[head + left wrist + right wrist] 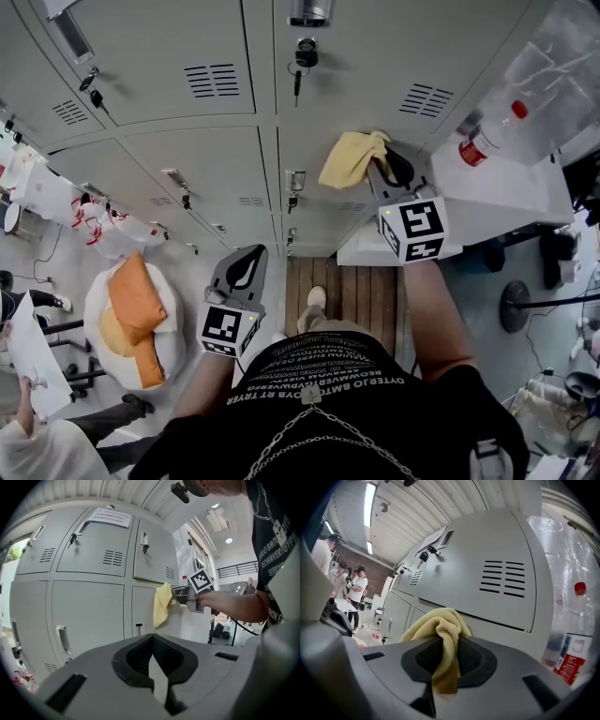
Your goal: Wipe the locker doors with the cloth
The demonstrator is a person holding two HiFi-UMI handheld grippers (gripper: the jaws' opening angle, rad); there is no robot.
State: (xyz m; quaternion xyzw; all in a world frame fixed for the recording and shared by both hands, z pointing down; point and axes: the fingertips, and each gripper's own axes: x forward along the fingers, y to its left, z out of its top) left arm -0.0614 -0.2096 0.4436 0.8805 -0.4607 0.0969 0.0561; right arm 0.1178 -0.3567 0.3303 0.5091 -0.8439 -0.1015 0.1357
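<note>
At upper centre of the head view, the right gripper [382, 161] is pinching the yellow cloth [351, 157] at a locker door [319, 221], while the left gripper [246, 269] is hanging empty, jaws together, so most wiping is seemingly waiting

The head view looks steeply down the lockers [187, 169]; both gripper views face them from below, all sharing the cloth [352, 157].
</note>
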